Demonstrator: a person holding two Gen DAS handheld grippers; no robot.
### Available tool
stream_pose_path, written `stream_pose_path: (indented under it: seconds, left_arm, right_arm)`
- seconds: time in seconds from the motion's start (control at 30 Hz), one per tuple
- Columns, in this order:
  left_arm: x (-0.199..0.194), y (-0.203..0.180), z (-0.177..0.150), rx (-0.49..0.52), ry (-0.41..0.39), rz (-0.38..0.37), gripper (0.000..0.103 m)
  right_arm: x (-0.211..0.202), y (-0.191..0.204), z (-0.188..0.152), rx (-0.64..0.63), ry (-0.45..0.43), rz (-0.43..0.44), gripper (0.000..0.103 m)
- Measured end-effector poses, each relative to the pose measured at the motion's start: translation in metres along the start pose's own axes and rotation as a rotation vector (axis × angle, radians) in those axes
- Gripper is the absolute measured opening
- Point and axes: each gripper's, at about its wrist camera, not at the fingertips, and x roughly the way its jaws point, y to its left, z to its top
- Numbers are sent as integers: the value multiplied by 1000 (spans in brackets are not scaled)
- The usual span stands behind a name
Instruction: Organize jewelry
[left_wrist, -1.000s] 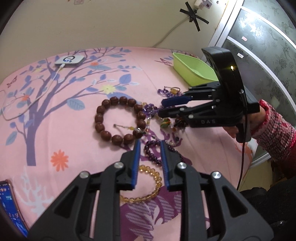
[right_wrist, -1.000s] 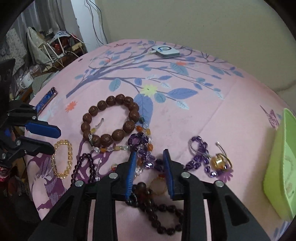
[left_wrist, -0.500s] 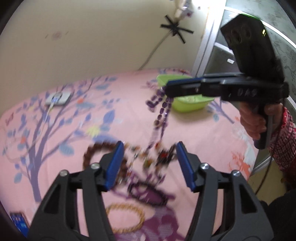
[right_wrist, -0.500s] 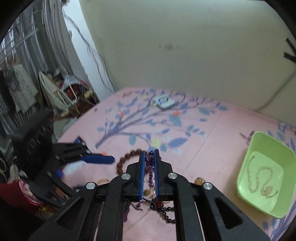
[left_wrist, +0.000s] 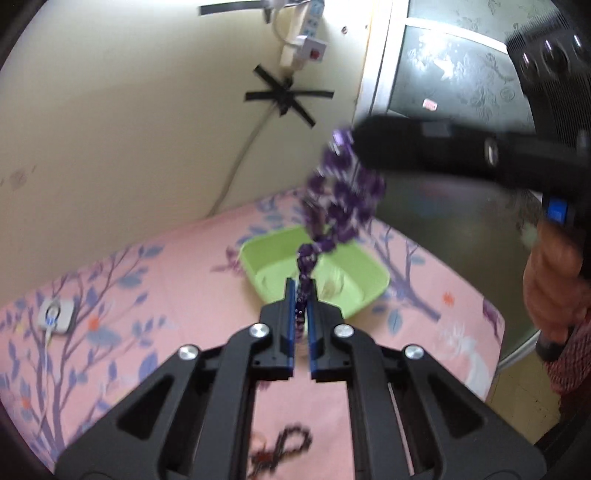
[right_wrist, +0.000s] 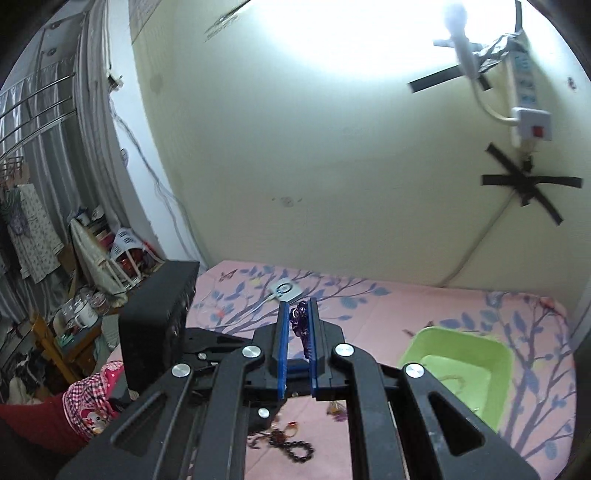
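Note:
A purple bead necklace (left_wrist: 338, 199) hangs in the air between both grippers. My right gripper (right_wrist: 297, 314) is shut on its upper end (right_wrist: 301, 321); in the left wrist view that gripper is the black body at the upper right (left_wrist: 443, 147). My left gripper (left_wrist: 301, 291) is shut on the necklace's lower part, held above the green tray (left_wrist: 364, 295). The tray also shows in the right wrist view (right_wrist: 495, 354), with a thin chain lying in it.
A pink floral cloth (left_wrist: 184, 288) covers the table. A dark bead bracelet (right_wrist: 295, 448) and other jewelry lie on it below the grippers. A white charger (left_wrist: 55, 314) sits at the far left. The wall stands close behind.
Both grippers rose high above the table. My left gripper, open half a second ago, has shut on the hanging necklace. The necklace is lifted clear of the pile.

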Motion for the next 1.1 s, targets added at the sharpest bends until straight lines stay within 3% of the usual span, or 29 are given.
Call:
stream_pose_path:
  seconds: [0.13,0.3,0.33,0.4,0.47,0.57,0.67,0.73,0.8,0.87,0.9,1.1]
  left_arm:
    - [35,-9,25,1,24,5,5]
    - [93,-13,38,-34,98,25,5]
    - [106,-10,37,-55,133,37,8]
    - [130,-5,32,-93,230,62,24]
    - [135,1,25,-111,259,77,25]
    - [114,13,22,-113,231,87,25]
    - [66,30,15,-118,163,98,25]
    - [26,42,4,-108,115,124,25]
    - [-8,54,-12,-104,89,152,25]
    - [-29,63,-31,-113,84,173,25]
    - [-36,67,-40,-120,88,179,25]
    - [-58,80,-114,-164,143,170,25]
  right_arm:
    - [-7,-39,-7,44,-19,-63,0]
    - [6,-90,-40,139,14,-107,0]
    - [12,-102,-48,166,18,-122,0]
    - [18,-118,-62,200,19,-153,0]
    - [17,-127,-71,203,22,-199,0]
    - [4,-128,-72,218,-15,-179,5]
    - [-9,-110,-69,208,-60,-155,26]
    - [-12,-92,-69,174,-55,-96,26]
    - [-2,-71,-76,140,-7,-37,25]
    - [16,-50,-90,93,57,-11,5]
    - [27,-39,-98,69,100,-7,2]
    - [103,-2,-151,46,341,55,0]
